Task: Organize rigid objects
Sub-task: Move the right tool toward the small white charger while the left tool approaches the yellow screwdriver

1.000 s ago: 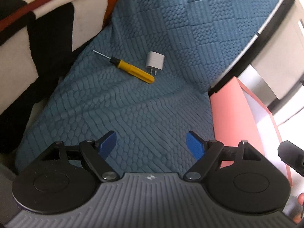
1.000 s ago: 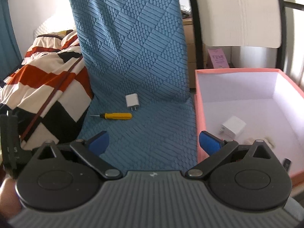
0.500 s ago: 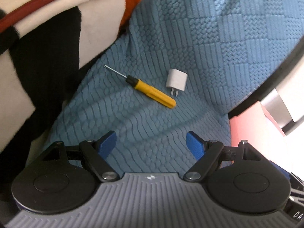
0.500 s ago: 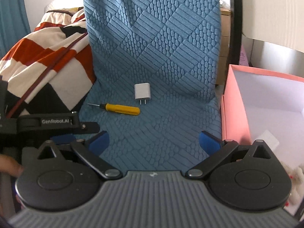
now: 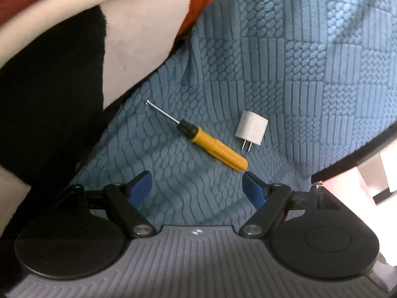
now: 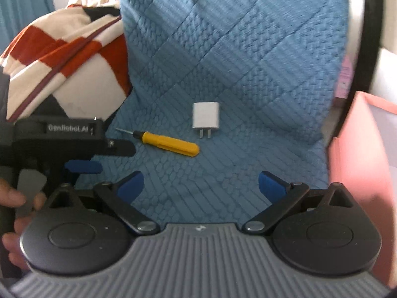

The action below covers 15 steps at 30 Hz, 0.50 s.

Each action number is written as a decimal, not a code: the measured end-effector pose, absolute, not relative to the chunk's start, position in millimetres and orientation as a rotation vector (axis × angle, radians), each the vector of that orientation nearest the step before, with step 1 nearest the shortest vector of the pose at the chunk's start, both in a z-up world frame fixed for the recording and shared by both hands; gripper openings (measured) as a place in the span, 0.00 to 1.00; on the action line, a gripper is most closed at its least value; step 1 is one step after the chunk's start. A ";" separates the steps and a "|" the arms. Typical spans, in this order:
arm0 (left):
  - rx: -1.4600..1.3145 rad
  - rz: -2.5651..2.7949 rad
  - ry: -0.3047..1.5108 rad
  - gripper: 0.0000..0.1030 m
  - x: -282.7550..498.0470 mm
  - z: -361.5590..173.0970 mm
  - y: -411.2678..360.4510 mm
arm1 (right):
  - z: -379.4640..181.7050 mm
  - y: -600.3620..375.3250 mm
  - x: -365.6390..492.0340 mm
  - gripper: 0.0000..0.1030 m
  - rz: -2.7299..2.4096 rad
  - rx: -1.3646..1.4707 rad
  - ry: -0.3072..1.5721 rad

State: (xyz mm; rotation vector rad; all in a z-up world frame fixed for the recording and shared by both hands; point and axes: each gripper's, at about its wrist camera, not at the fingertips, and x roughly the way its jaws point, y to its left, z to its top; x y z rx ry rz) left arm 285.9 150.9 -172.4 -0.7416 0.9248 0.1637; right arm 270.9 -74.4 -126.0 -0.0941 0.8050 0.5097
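Note:
A yellow-handled screwdriver lies on the blue textured cover, its thin shaft pointing left. Just right of it lies a white plug charger, prongs toward me. My left gripper is open and hovers just short of the screwdriver's handle end, with nothing between its fingers. My right gripper is open with its jaws closing, empty, a little short of the charger. One blue pad of the left gripper shows at the left of the right wrist view, held by a hand.
A pink box stands off the cover's right edge. A red, white and black striped blanket is heaped on the left, close to the screwdriver's tip. A black frame bar runs behind the cover on the right.
Both grippers have moved in toward the screwdriver and charger, which now look larger. The pink box has slid to the right edge. The left gripper has come into the right wrist view. Right jaws narrowed slightly.

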 end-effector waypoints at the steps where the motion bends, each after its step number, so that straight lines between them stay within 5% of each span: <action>1: -0.766 0.157 0.925 0.80 288.3 -173.2 153.9 | -128.7 -70.9 274.5 0.78 0.516 -0.102 0.806; 8: -0.833 0.133 0.924 0.80 305.1 -174.6 163.1 | -146.1 -52.7 296.6 0.65 0.561 -0.151 0.826; 10: -0.840 0.130 0.925 0.73 307.7 -174.5 163.8 | -150.1 -47.9 302.5 0.51 0.596 -0.169 0.821; 15: -0.893 0.134 0.928 0.64 307.6 -179.2 169.5 | -161.7 -33.5 320.0 0.43 0.689 -0.214 0.826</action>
